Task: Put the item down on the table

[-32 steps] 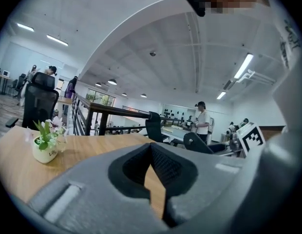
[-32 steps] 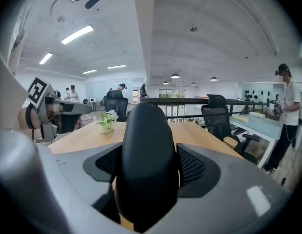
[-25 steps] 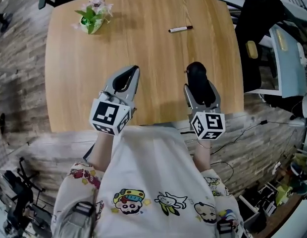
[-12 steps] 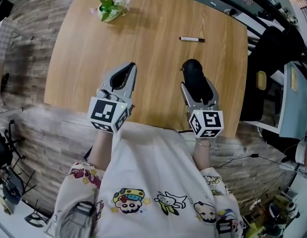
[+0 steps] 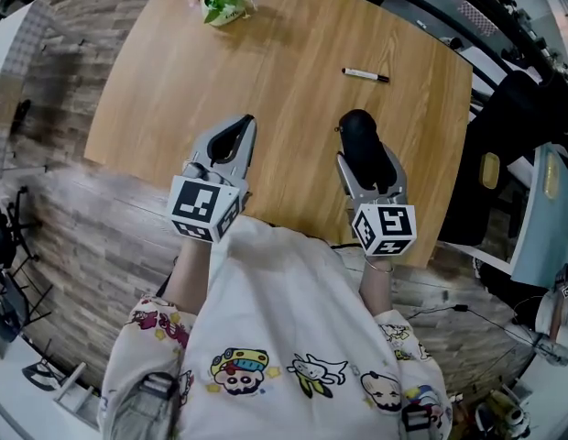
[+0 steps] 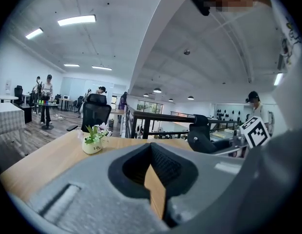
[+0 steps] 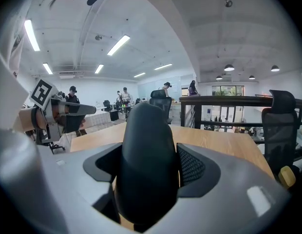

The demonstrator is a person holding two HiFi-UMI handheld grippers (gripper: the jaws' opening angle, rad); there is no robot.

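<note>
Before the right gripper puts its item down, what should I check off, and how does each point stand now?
1. The black item is clamped between the jaws of the right gripper: ok.
2. The left gripper is shut, empty, and apart from the item: ok.
3. The table is bare wood under and ahead of the item: ok.
4. The marker and the flower pot lie well away from the drop spot: ok.
5. Gap between the item and the table: cannot tell.
</note>
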